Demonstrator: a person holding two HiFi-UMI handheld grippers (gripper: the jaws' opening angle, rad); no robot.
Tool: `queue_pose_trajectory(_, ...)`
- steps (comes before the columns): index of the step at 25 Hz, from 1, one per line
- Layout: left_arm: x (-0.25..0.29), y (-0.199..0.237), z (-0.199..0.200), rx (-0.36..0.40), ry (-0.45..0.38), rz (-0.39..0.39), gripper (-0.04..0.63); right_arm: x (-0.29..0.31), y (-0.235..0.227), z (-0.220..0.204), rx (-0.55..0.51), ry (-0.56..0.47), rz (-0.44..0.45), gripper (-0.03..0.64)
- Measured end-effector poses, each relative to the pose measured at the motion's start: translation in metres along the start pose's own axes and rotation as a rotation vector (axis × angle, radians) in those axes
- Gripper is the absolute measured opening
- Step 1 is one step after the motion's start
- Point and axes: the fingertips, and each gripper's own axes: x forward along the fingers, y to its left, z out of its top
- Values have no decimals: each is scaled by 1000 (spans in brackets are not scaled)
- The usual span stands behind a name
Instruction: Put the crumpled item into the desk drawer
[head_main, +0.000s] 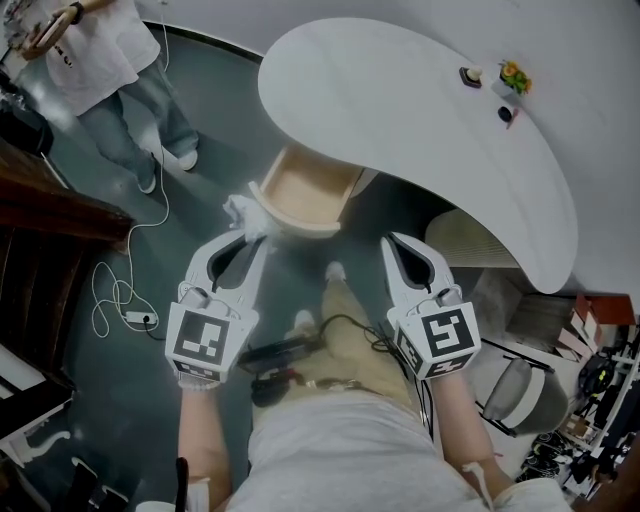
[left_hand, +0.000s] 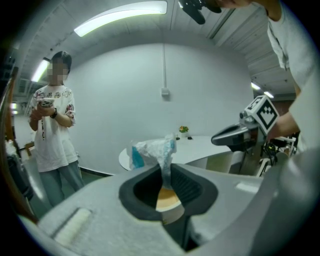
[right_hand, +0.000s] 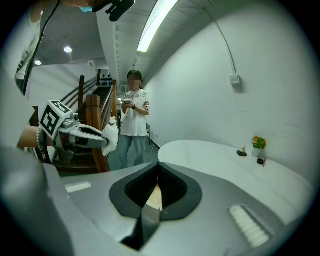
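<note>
Left gripper view shows the left gripper (left_hand: 164, 172) with its jaws pinched on the crumpled item (left_hand: 152, 150). The item is a wad of thin white material, wrinkled and bunched, with a blue patch on one side. Its lower part narrows to a twisted strip caught between the jaws, and the fuller part puffs out above them.

In the head view the left gripper (head_main: 254, 236) holds the crumpled item (head_main: 243, 212) just at the left front corner of the open desk drawer (head_main: 300, 196). The item sits above the rim rather than inside. The drawer has a pale wooden inside and juts out from under the curved white desk (head_main: 420, 140).

The right gripper (head_main: 391, 243) hangs to the right of the drawer, apart from it. In its own view the right gripper (right_hand: 159, 167) has its jaws brought together with nothing between them.

A small potted flower (head_main: 515, 75) stands on the far side of the desk. A person in a white T-shirt (head_main: 105, 55) stands on the grey floor beyond.
</note>
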Motion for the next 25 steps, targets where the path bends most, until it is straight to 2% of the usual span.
queue_pose_trajectory(16,61,6,-11,-11,59,-19,48,28,-40,-13,35,39,16,5)
queue_pose_trajectory(25,93,17,-31,-20,103,-16,48,47,-58,-26,53,70,30,5)
